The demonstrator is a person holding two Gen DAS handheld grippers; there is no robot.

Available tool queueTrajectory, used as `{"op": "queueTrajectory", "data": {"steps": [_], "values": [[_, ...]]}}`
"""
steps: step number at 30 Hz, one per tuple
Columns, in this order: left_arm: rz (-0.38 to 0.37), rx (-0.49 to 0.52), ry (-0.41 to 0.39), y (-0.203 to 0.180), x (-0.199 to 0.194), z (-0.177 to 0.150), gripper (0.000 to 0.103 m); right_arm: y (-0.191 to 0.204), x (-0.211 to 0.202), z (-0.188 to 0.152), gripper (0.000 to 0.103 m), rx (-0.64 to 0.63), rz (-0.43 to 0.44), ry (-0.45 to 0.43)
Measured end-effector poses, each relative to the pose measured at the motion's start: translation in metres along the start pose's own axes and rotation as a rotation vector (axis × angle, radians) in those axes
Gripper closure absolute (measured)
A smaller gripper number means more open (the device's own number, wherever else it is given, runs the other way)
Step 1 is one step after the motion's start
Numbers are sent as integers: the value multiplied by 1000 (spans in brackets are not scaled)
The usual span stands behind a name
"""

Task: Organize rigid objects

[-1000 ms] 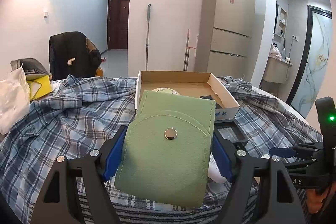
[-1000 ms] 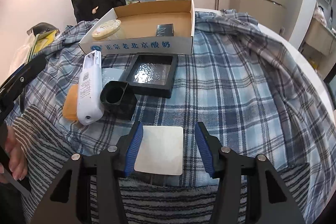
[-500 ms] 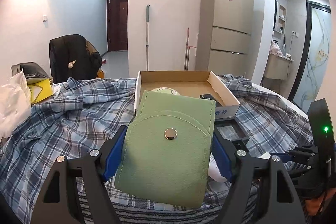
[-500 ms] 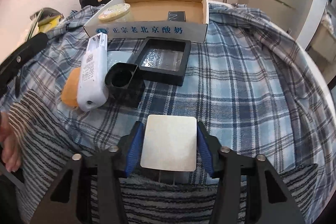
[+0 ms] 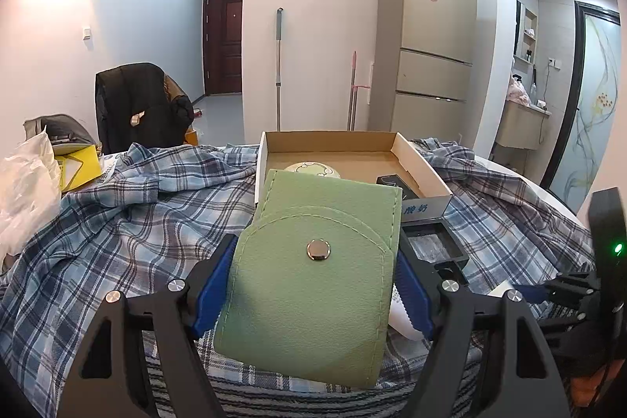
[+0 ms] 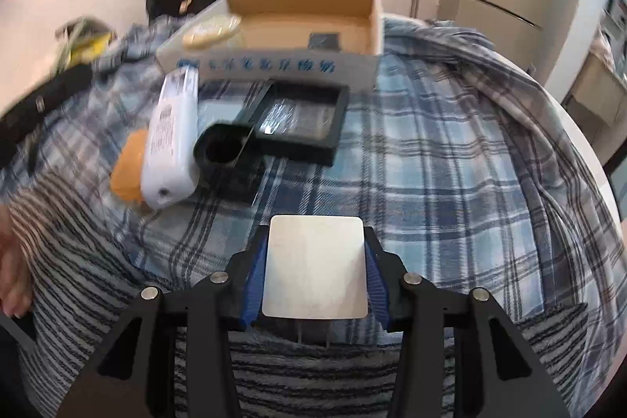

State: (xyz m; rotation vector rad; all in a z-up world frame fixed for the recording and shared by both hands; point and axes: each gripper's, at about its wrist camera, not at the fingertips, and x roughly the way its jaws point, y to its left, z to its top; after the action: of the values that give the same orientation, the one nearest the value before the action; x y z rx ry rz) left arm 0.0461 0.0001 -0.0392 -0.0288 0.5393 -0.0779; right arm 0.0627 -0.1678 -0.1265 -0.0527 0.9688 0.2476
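Your right gripper has just been closing on the flat white square. Now its blue pads press both sides, where before there were gaps.

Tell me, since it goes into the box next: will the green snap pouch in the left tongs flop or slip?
The green pouch probably flexes somewhat; it looks like soft stitched leatherette. Yet it stands flat between the left tongs, so likely stiffish. Its matte surface should resist slipping.
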Motion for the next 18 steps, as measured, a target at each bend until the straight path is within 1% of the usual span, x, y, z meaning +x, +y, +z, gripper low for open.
{"op": "queueTrajectory", "data": {"steps": [2, 4, 6, 10, 13, 15, 16, 18], "values": [[0, 0, -1, 0, 0, 0, 26, -1, 0, 0, 60, 6, -14, -1], [1, 2, 1, 0, 0, 0, 26, 4, 7, 1, 59, -18, -7, 40], [1, 1, 2, 1, 0, 0, 26, 8, 9, 1, 59, -38, -25, 41], [1, 0, 3, 1, -1, 0, 26, 7, 10, 1, 60, -33, -21, 40], [5, 2, -2, 1, 0, 0, 26, 7, 9, 1, 60, -44, -37, 37], [6, 2, -7, 0, -1, 0, 26, 4, 8, 1, 60, -33, -21, 37], [6, 1, -9, 1, -2, 0, 26, 1, 8, 1, 60, -22, 0, 36], [18, 3, 3, 0, 1, 0, 26, -2, 5, 4, 60, -13, 29, 47]]}}
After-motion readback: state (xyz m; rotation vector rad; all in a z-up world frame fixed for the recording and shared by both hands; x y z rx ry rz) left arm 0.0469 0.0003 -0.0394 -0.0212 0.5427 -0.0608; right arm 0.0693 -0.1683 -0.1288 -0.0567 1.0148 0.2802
